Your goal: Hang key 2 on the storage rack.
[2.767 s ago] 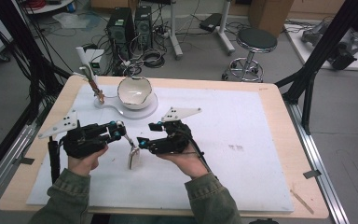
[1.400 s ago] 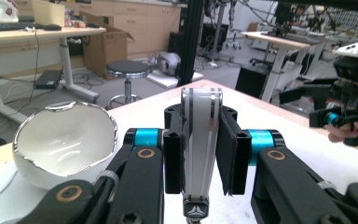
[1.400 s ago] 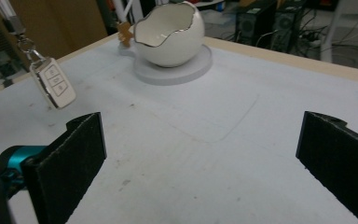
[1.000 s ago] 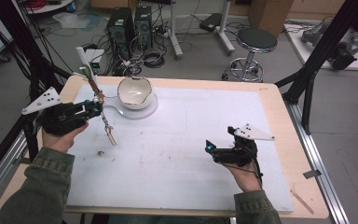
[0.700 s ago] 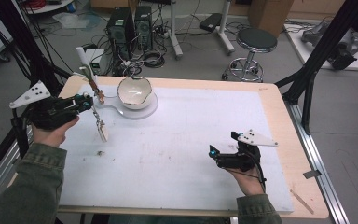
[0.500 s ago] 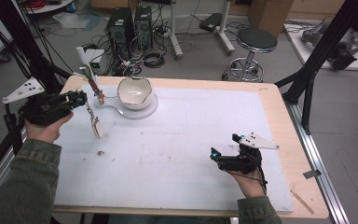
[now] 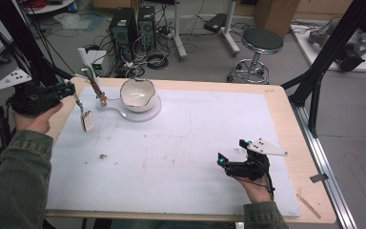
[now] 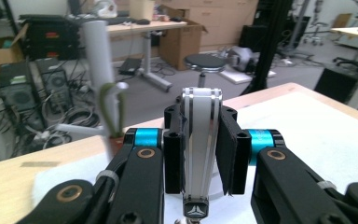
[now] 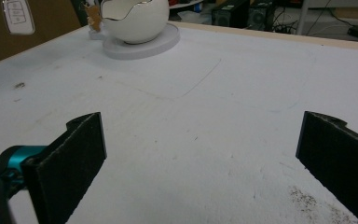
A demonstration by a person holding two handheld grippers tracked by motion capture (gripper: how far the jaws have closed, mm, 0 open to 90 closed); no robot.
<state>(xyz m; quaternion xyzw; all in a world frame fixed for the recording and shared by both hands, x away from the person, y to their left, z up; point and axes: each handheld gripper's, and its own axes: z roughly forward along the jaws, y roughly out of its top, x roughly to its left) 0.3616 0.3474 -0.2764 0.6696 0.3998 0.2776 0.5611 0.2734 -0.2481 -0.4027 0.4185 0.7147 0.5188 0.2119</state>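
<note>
While hovering over the left edge of the white-covered tabletop, the left gripper is pinching the polished silver handle of a long metal spoon-like tool, whose flat pale blade is hanging just left of the white egg-shaped bowl on its round grey base. Right gripper is resting near the front right, jaws spread wide, nothing between them.

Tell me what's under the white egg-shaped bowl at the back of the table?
The bowl sits on a round white base on the table's white mat. Its interior bottom is hidden by the rim.
</note>
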